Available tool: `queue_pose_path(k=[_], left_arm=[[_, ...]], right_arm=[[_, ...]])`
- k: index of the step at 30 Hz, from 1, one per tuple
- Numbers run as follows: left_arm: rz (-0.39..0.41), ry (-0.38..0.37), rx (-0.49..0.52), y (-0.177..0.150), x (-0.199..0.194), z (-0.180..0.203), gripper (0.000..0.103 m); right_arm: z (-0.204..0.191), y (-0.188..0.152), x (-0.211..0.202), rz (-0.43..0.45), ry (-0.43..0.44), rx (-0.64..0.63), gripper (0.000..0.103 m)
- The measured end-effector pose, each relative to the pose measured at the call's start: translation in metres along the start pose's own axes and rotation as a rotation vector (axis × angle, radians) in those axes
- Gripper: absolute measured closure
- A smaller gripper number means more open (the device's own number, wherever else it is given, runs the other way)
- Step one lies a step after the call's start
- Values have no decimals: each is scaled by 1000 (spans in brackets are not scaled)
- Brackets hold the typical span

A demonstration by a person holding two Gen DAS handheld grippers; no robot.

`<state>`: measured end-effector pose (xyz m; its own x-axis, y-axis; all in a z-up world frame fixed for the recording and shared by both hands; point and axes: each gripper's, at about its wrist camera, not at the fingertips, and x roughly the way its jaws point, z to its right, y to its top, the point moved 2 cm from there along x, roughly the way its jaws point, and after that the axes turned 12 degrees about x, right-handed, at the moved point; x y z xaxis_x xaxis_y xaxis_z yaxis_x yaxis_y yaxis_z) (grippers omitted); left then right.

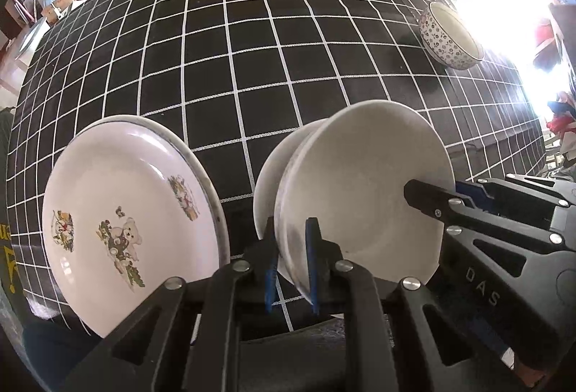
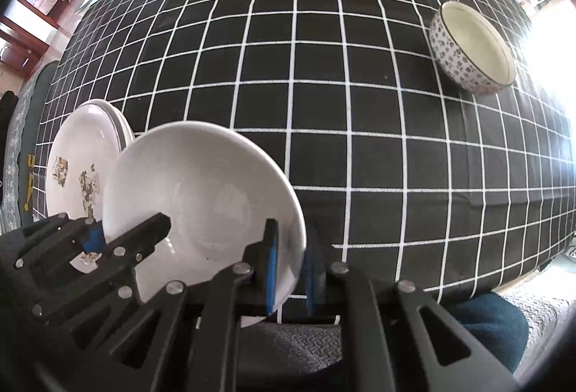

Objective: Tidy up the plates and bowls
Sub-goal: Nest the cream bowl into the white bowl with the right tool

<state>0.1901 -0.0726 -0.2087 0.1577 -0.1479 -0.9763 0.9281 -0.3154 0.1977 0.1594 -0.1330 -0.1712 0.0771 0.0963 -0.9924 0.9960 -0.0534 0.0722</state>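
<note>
white bowl (image 1: 360,197) pinched at opposite rims by my left gripper (image 1: 291,262) and right gripper (image 2: 289,269); next, carrying it toward the patterned bowl (image 2: 471,50) near the tabletop's far right corner.

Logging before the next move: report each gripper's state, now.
Left gripper: shut on the rim of the white bowl.
Right gripper: shut on the opposite rim of the same white bowl.
</note>
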Motion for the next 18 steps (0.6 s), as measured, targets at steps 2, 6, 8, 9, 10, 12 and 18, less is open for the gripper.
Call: queue_pose_path(k=[2, 6, 8, 9, 10, 12, 18], left_arm=[[-2, -5, -1, 0, 0, 0, 90], [0, -1, 6, 0, -2, 0, 89], [4, 7, 12, 0, -4, 0, 89], [5, 9, 14, 0, -4, 0, 89], [5, 11, 17, -1, -4, 0, 89], [7, 11, 19, -1, -4, 0, 89], [11, 17, 21, -3, -7, -2, 89]], right_arm=[[0, 1, 0, 0, -1, -1, 87], [-1, -1, 2, -4, -1, -1, 87], [0, -2, 4, -5, 1, -2, 87], [-1, -2, 5, -5, 1, -3, 87], [-1, -2, 5, -5, 1, -4, 87], [0, -2, 6, -4, 0, -7, 87], [2, -2, 5, -6, 11, -5, 87]])
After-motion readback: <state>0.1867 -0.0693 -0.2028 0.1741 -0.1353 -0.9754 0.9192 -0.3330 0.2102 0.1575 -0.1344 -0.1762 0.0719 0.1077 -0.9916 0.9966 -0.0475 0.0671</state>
